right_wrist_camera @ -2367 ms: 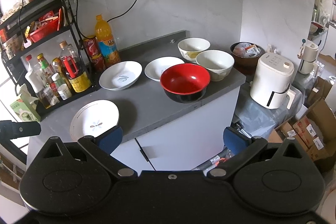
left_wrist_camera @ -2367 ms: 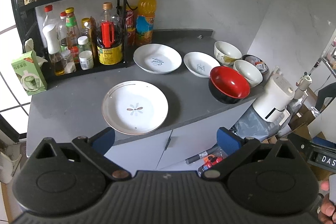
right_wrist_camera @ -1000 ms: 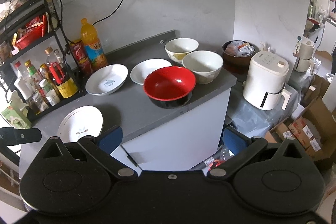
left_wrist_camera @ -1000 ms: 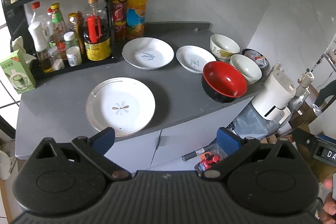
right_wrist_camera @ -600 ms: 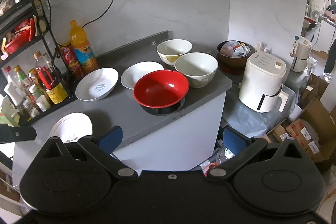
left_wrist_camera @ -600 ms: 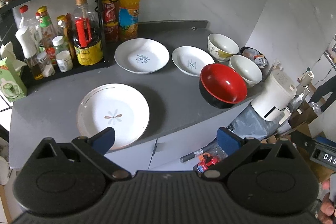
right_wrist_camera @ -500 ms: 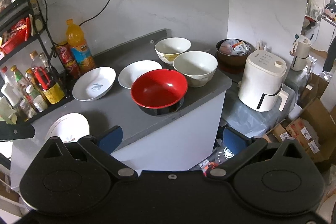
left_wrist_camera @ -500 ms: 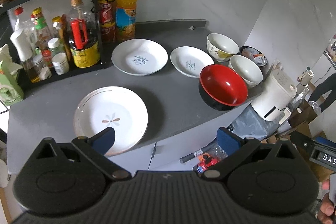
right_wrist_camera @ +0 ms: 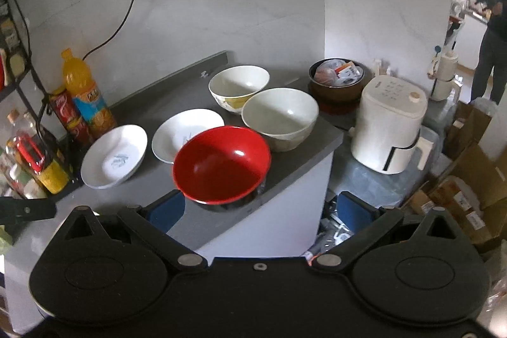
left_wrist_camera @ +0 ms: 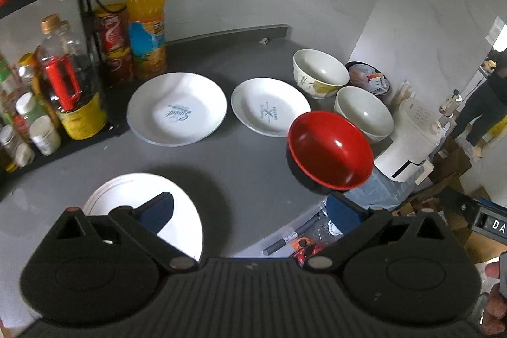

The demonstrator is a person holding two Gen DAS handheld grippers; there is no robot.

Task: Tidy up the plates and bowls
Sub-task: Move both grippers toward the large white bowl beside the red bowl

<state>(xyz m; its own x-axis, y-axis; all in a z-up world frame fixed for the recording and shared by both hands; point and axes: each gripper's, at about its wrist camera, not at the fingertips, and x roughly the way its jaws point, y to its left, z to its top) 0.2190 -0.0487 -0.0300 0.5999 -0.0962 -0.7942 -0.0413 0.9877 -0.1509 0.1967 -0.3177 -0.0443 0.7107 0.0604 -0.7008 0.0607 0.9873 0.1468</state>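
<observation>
On the grey counter (left_wrist_camera: 240,160) lie three white plates: a large one (left_wrist_camera: 177,220) near the front edge, partly under my left finger, a deep one (left_wrist_camera: 176,108) and a smaller one (left_wrist_camera: 270,106) farther back. A red bowl (left_wrist_camera: 331,154) sits at the counter's right corner, with two cream bowls (left_wrist_camera: 364,113) (left_wrist_camera: 320,75) behind it. My left gripper (left_wrist_camera: 250,209) hangs open and empty above the front edge. My right gripper (right_wrist_camera: 259,209) is open too, just short of the red bowl (right_wrist_camera: 221,163). The cream bowls (right_wrist_camera: 280,116) (right_wrist_camera: 239,86) and two plates (right_wrist_camera: 114,156) (right_wrist_camera: 183,133) show behind.
A black rack with sauce bottles (left_wrist_camera: 66,91), an orange drink bottle (left_wrist_camera: 146,18) and red cans (left_wrist_camera: 112,37) stands at the left. A white appliance (right_wrist_camera: 388,122) and a brown bowl of packets (right_wrist_camera: 337,78) sit beyond the counter's right end. Cardboard boxes (right_wrist_camera: 469,179) lie on the floor. A person (right_wrist_camera: 491,21) stands far right.
Both grippers have come forward and lower toward the counter. The large plate now lies partly under my left finger, and the red bowl is much closer to my right gripper.
</observation>
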